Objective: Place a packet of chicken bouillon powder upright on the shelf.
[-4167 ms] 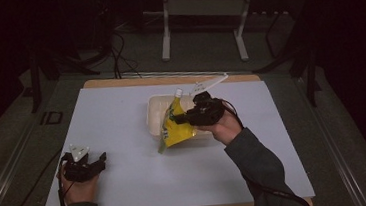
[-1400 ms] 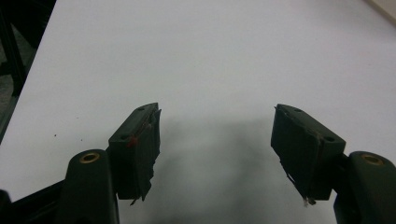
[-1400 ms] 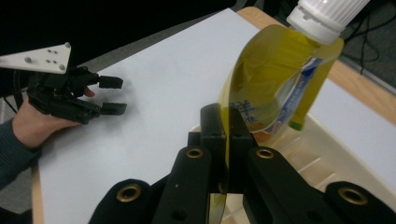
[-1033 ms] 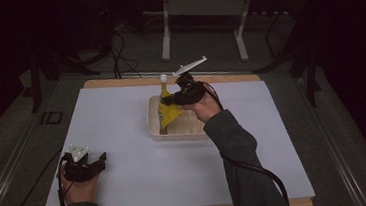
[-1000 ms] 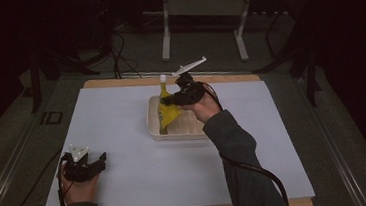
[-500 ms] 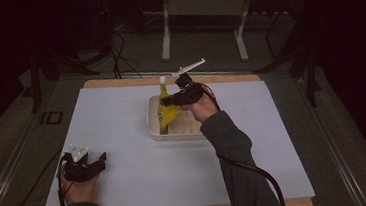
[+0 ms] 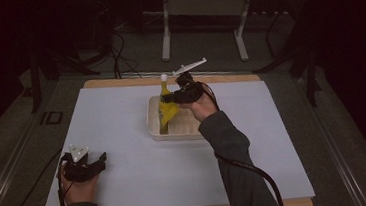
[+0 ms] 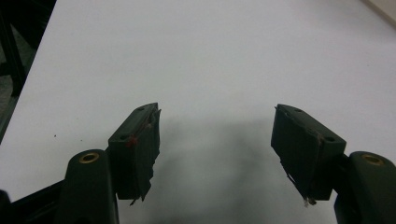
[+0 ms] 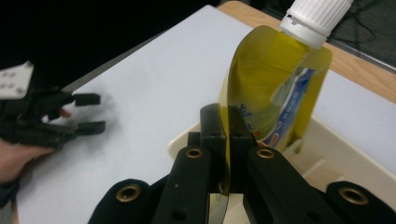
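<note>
Standing upright in the cream tray: yellow pouch, white-capped, blue-printed, clamped edgewise by the right gripper. Resting well away from the tray: left gripper, jaws apart.

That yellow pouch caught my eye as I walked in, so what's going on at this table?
A person works with a gripper in each hand. The right gripper is shut on the edge of the yellow pouch, holding it upright, white cap on top, in the cream tray. The left gripper rests open over the white mat, holding nothing.
</note>
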### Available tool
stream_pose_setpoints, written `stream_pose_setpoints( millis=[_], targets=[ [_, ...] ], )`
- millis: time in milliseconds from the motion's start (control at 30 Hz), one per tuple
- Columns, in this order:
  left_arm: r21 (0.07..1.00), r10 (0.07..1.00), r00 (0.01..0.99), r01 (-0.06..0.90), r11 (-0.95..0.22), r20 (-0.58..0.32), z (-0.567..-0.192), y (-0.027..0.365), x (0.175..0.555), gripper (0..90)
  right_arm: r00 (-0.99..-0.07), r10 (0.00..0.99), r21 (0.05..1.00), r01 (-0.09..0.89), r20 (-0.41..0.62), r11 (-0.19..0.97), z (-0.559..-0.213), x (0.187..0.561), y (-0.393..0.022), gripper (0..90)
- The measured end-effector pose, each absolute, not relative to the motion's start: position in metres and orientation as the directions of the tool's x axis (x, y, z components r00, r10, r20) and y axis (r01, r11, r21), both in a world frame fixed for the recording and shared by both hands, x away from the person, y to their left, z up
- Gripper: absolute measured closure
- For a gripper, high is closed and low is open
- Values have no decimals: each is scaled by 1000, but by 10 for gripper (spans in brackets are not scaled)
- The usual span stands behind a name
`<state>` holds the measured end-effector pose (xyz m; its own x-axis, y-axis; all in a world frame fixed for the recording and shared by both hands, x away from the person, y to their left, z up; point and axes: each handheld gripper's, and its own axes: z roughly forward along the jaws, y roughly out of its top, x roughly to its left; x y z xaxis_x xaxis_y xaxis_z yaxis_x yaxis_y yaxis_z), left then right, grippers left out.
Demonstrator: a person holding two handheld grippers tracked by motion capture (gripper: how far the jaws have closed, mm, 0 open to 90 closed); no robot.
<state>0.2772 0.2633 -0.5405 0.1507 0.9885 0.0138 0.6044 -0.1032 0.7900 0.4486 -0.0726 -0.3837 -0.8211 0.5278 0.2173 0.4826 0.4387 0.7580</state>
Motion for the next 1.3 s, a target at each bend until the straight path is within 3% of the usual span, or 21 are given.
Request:
stream_pose_setpoints(
  millis=[300,433,667,800,1033,1300],
  targets=[
    [789,988,151,605,-106,17,-540,263,277,324,-830,500,759,488,249,431,-388,450,-77,892],
    [791,989,150,603,-103,15,-540,263,277,323,-826,518,748,485,223,453,-386,448,-77,756],
    [793,989,147,601,-100,14,-541,263,277,323,-814,547,725,496,196,478,-382,442,-81,433],
    [792,989,147,602,-104,18,-541,263,277,323,-800,574,716,502,173,484,-377,435,-85,310],
    [793,990,143,601,-100,17,-541,263,277,323,-793,589,734,491,155,469,-370,424,-92,242],
    [796,990,138,599,-94,13,-541,263,277,323,-794,583,755,486,171,440,-361,409,-103,228]
  ],
)
